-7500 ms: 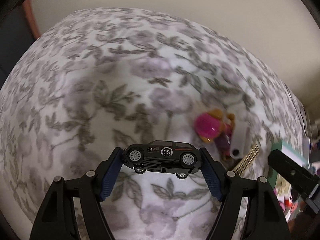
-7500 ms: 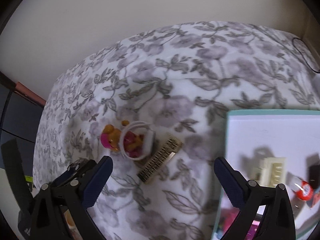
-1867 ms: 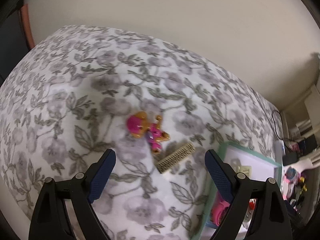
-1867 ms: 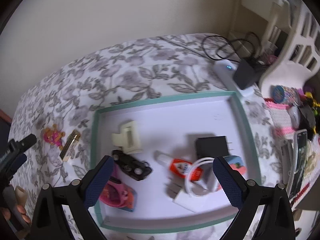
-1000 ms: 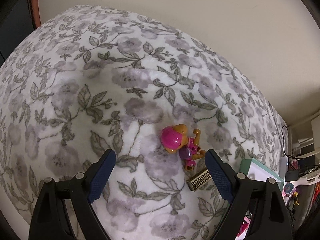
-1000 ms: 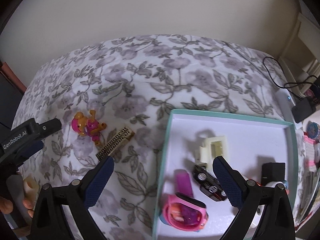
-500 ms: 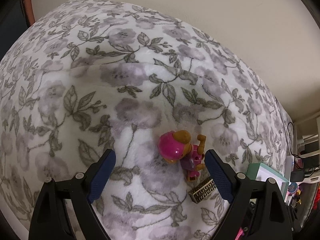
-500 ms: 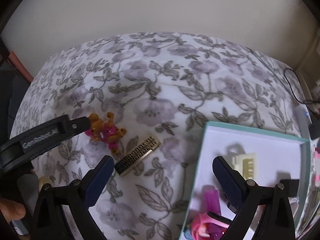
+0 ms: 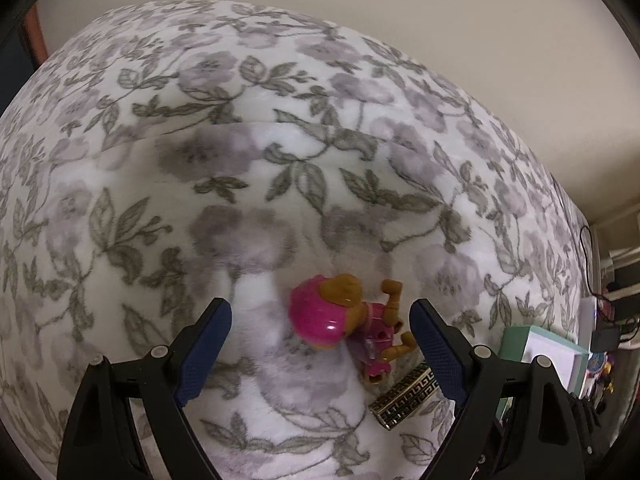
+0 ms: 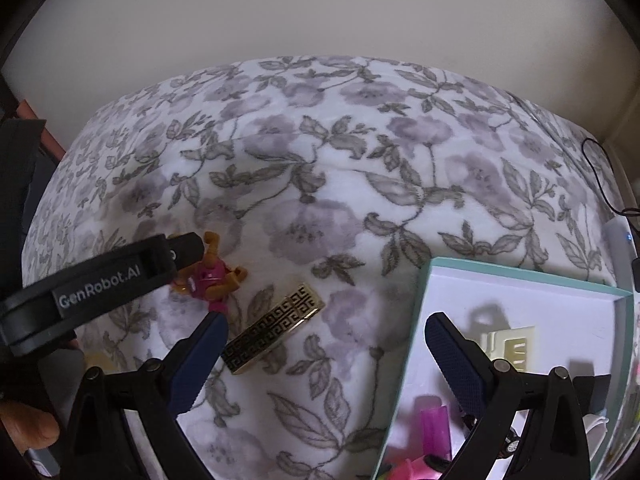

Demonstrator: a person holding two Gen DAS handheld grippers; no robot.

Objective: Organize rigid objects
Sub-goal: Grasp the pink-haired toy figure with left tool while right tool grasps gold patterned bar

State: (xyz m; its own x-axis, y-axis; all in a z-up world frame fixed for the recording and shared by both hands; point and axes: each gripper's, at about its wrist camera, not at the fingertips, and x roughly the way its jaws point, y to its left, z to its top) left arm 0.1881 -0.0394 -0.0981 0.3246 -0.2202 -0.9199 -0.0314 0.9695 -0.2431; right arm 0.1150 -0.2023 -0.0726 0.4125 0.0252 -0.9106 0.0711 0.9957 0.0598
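Observation:
A pink and tan toy pup figure [image 9: 344, 324] lies on the flowered blanket [image 9: 248, 184]. My left gripper [image 9: 320, 312] hangs open just above it, fingers on either side, the toy nearer the right finger. A black-and-gold patterned bar [image 9: 404, 400] lies just beyond the toy. In the right wrist view, the left gripper's black finger [image 10: 120, 276] covers part of the toy [image 10: 214, 278], with the bar [image 10: 276, 328] beside it. My right gripper [image 10: 326, 320] is open and empty over the blanket, between the bar and the teal-rimmed tray [image 10: 416, 320].
The tray holds a cream hair clip [image 10: 508, 344], a pink watch strap [image 10: 434, 428] and other small items. A black cable [image 10: 600, 184] lies at the bed's right edge. A pale wall runs behind the bed. A hand [image 10: 28, 428] shows at lower left.
The left gripper has come down closer to the toy pup, which now sits between its fingers. The right gripper has drifted left, so the tray has slid toward the view's right edge.

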